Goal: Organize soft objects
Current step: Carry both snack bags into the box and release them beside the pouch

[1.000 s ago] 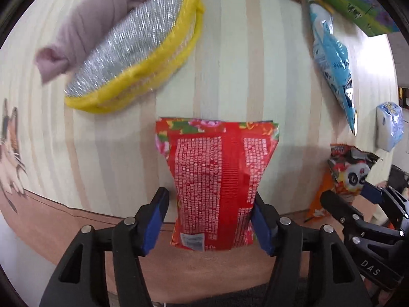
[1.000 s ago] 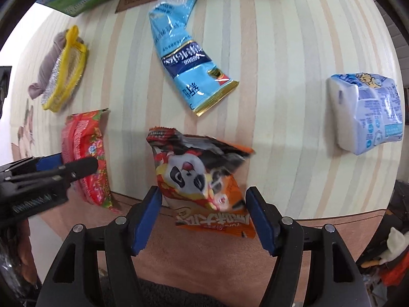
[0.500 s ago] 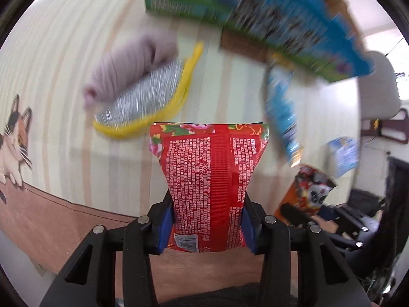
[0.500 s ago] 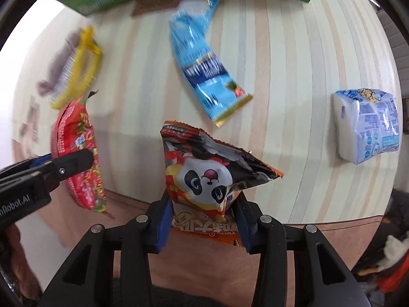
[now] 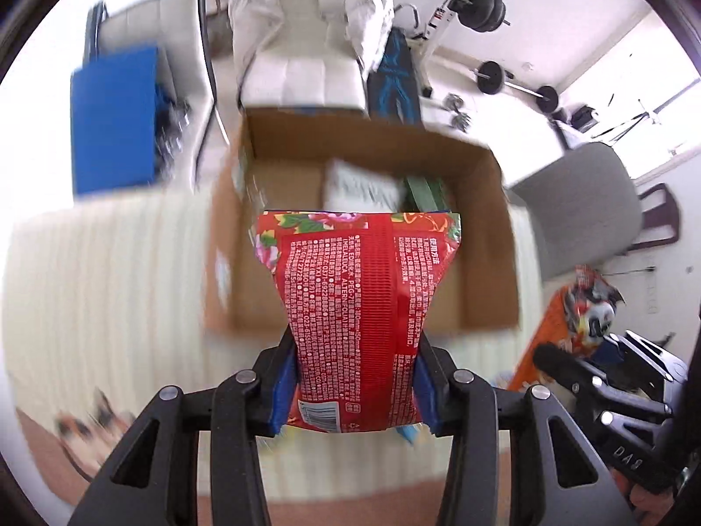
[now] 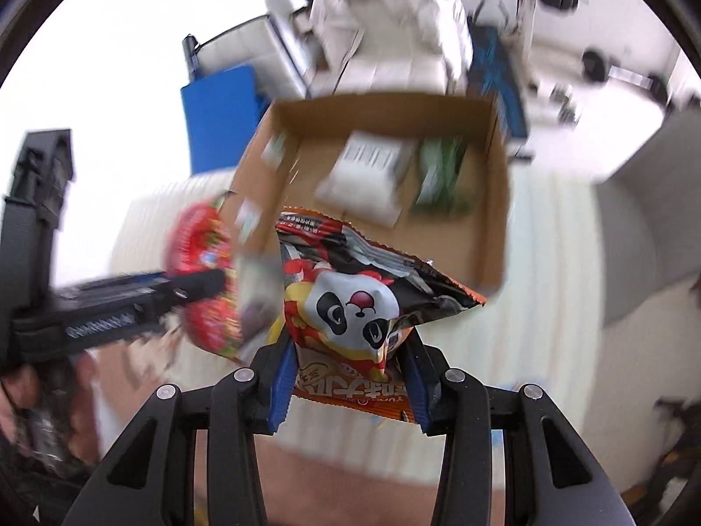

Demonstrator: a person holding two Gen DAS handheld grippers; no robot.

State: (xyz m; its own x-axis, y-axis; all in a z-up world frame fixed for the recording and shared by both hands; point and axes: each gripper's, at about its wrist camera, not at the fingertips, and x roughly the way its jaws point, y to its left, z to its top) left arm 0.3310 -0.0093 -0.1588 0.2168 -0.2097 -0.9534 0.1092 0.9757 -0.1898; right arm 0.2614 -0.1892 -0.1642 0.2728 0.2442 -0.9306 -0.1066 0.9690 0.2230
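My left gripper [image 5: 355, 383] is shut on a red floral packet [image 5: 357, 302] and holds it lifted in front of an open cardboard box [image 5: 495, 236]. My right gripper [image 6: 350, 383] is shut on an orange and black panda snack bag [image 6: 355, 302], also lifted before the same box [image 6: 497, 201]. The box holds a white pack [image 6: 370, 175] and a green pack [image 6: 442, 179]. The right gripper with the panda bag [image 5: 587, 307] shows at the right of the left wrist view. The left gripper with the red packet [image 6: 201, 280] shows at the left of the right wrist view.
The box stands on a striped cream tablecloth [image 5: 109, 289]. Behind it are a white padded chair [image 5: 306, 44], a blue panel [image 5: 116, 118], a grey chair [image 5: 582, 206] and a barbell rack [image 5: 490, 13].
Both grippers have closed on their bags and lifted them off the table. Both views have swung up from the tabletop to face the open box and the room.
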